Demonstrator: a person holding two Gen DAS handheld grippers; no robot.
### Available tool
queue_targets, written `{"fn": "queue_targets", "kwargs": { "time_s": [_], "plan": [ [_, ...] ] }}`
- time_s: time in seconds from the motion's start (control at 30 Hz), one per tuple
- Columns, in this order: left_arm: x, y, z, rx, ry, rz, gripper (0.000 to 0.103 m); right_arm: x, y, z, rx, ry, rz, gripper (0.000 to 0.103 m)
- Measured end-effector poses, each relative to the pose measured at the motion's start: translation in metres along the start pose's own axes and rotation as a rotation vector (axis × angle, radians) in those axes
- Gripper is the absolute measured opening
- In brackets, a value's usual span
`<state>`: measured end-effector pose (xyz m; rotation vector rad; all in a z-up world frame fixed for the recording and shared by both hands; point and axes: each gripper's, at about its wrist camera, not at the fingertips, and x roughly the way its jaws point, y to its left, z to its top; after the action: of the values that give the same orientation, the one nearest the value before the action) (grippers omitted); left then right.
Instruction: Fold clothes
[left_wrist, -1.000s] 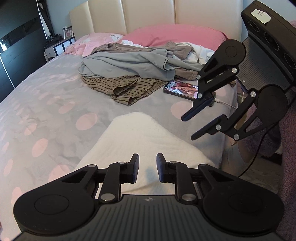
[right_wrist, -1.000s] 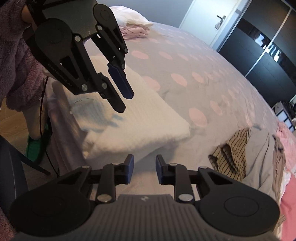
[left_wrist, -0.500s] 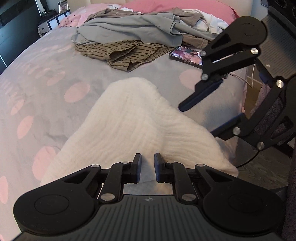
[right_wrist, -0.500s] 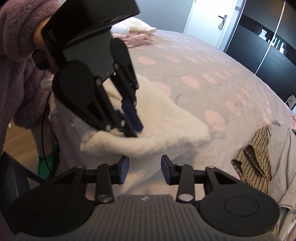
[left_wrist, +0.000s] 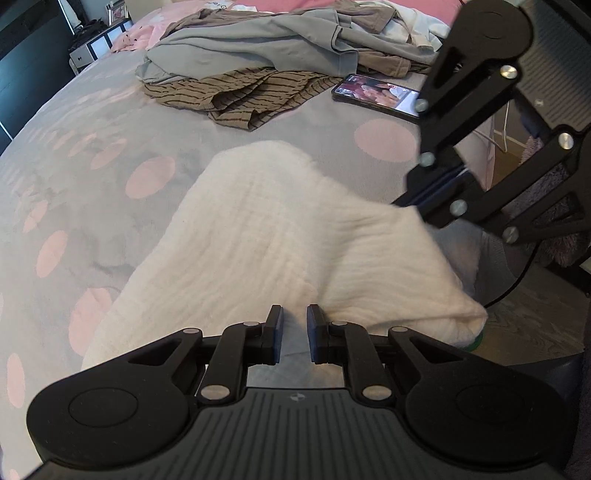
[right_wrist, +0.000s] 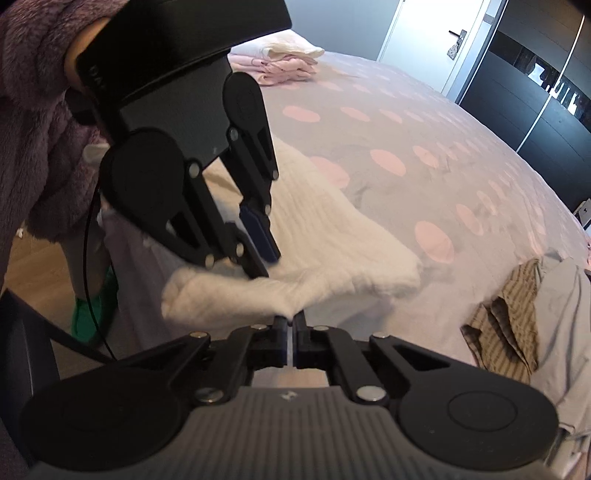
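A white textured cloth (left_wrist: 266, 236) lies folded at the near edge of the bed; it also shows in the right wrist view (right_wrist: 332, 251). My right gripper (right_wrist: 290, 319) is shut on the cloth's near edge and lifts it slightly; in the left wrist view it (left_wrist: 410, 201) pinches the cloth's right side. My left gripper (left_wrist: 294, 325) is open, its fingers a small gap apart, just over the cloth's near edge. In the right wrist view the left gripper (right_wrist: 264, 266) points down onto the cloth.
A pile of grey, brown and striped clothes (left_wrist: 258, 66) lies further up the bed, with a phone (left_wrist: 376, 94) beside it. Folded pink and cream clothes (right_wrist: 284, 59) sit at the far bed corner. The bed edge and floor (left_wrist: 535, 317) are at the right.
Both grippers have come down to the white cloth. My right gripper has closed on the cloth's edge. My left gripper stays open and sits lower and closer to the cloth.
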<state>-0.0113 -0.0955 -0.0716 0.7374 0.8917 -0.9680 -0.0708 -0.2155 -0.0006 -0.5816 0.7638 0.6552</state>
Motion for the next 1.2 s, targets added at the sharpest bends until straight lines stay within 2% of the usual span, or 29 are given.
{"fn": "queue_targets", "kwargs": {
  "time_s": [0.23, 0.4, 0.47, 0.57, 0.7, 0.77, 0.87, 1.0, 1.07, 1.2],
  "plan": [
    [-0.002, -0.006, -0.003, 0.044, 0.0, 0.02, 0.012, 0.012, 0.005, -0.018, -0.005, 0.083, 0.003, 0.002],
    [-0.02, -0.012, -0.006, 0.041, -0.061, 0.037, 0.012, 0.017, -0.003, -0.027, 0.046, 0.114, 0.026, 0.003],
    [-0.027, -0.015, -0.01, 0.035, -0.071, 0.042, 0.012, 0.011, -0.009, -0.028, 0.079, 0.122, 0.037, 0.007],
    [-0.04, -0.014, -0.019, 0.0, -0.087, 0.053, 0.015, 0.001, -0.018, -0.028, 0.116, 0.106, 0.003, 0.016],
    [-0.063, 0.002, -0.031, -0.121, -0.134, 0.072, 0.03, -0.013, -0.035, -0.022, 0.198, 0.059, -0.039, 0.025],
    [-0.075, 0.01, -0.036, -0.182, -0.157, 0.096, 0.032, -0.018, -0.041, -0.017, 0.234, 0.038, -0.059, 0.03],
    [-0.093, 0.028, -0.047, -0.295, -0.181, 0.141, 0.038, -0.018, -0.047, -0.005, 0.272, 0.018, -0.069, 0.031],
    [-0.106, 0.052, -0.061, -0.44, -0.166, 0.215, 0.045, -0.014, -0.054, 0.013, 0.318, 0.017, -0.053, 0.035],
    [-0.11, 0.063, -0.072, -0.513, -0.149, 0.251, 0.047, -0.011, -0.055, 0.018, 0.335, 0.023, -0.056, 0.046],
    [-0.114, 0.087, -0.101, -0.673, -0.132, 0.267, 0.048, -0.014, -0.052, 0.022, 0.383, 0.027, -0.033, 0.05]
  ]
}}
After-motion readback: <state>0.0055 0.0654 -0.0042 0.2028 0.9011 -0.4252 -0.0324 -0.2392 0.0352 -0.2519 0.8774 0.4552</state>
